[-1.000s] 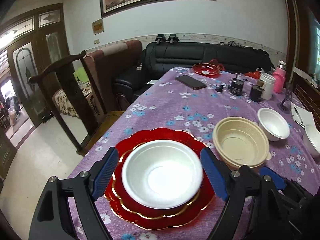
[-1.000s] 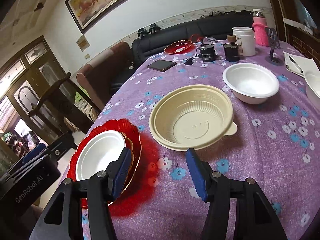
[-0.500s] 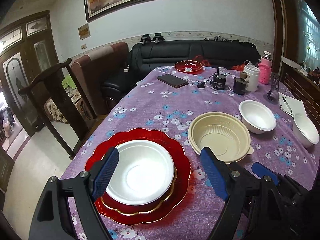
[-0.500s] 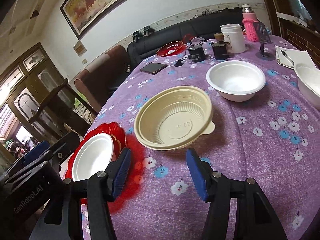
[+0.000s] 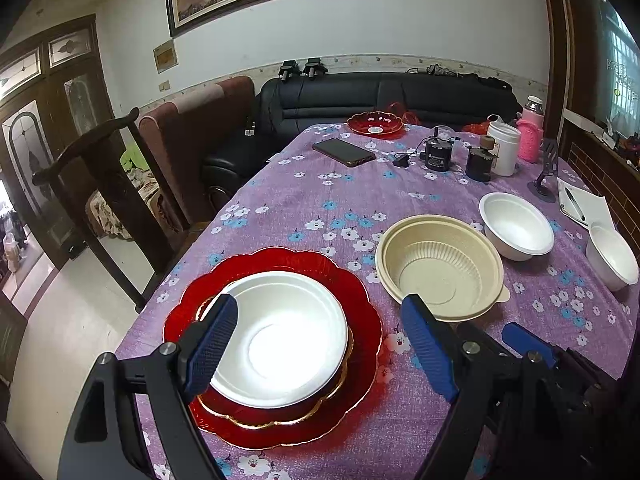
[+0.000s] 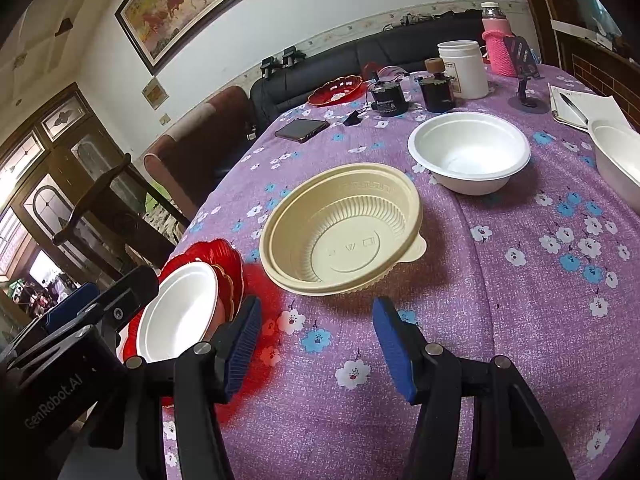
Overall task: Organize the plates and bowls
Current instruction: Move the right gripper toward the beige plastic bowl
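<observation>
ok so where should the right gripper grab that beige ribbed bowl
Grip the near rim of the beige bowl, one finger inside and one outside the wall. It stands upright with a thin flared lip, and it looks too wide to span whole. The right gripper is open right in front of it, so come in from this near side, left of the rim tab.

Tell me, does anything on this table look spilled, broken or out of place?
Nothing looks spilled or broken. The white bowl sits off-centre on the stacked red plates, toward their left side. The beige bowl and two more white bowls stand upright and loose on the cloth, not yet stacked.
</observation>
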`<state>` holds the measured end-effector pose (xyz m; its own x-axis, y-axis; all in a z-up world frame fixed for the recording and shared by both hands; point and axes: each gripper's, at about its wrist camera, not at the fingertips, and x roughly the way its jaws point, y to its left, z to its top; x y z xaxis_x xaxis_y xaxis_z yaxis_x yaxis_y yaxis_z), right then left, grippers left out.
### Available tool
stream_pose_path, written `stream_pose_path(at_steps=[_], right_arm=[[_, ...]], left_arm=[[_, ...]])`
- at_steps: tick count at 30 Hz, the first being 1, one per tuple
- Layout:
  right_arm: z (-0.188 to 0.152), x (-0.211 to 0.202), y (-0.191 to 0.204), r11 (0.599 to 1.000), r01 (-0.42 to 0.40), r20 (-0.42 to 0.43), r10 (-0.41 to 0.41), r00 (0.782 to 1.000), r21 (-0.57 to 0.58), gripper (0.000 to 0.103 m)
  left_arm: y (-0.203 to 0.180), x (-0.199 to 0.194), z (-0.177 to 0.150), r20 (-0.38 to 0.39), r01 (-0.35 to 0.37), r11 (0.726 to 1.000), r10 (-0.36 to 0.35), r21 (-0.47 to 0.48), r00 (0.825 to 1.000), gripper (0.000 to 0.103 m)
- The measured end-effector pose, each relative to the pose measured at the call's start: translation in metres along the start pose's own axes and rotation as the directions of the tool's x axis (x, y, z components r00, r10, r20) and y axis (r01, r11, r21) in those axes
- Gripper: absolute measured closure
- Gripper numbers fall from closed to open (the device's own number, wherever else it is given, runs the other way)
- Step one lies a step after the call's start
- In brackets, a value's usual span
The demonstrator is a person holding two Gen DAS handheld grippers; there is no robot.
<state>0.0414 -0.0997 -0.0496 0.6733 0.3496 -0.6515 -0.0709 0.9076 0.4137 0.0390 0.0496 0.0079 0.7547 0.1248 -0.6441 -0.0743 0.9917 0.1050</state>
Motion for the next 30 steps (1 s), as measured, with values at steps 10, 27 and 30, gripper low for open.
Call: stream_pose_path(at_steps=[10,27,30], right_arm=[[0.041,-0.045,-0.069,0.985,0.159,0.117,-0.166,0.979,0.071,0.034],[0.122,0.020,-0.166,0.936,0.235,0.060,-0.259,0.964,0.263,0.034],[0.121,0.029,-0.172,0.945,0.210,0.083,-0.237,0.968,0.249,0.034]], left_arm=[[0.037,-0.011,0.035,0.049,0.029,0.999,-0.028,-0.021,0.998,0.013],[-0.053,0.083,0.108,-0.206,0.371,0.929,-0.365,-0.010,0.908,0.012],[-0.067,0.108,0.121,-0.247,0.358,0.934,-0.345,0.006,0.906,0.012]])
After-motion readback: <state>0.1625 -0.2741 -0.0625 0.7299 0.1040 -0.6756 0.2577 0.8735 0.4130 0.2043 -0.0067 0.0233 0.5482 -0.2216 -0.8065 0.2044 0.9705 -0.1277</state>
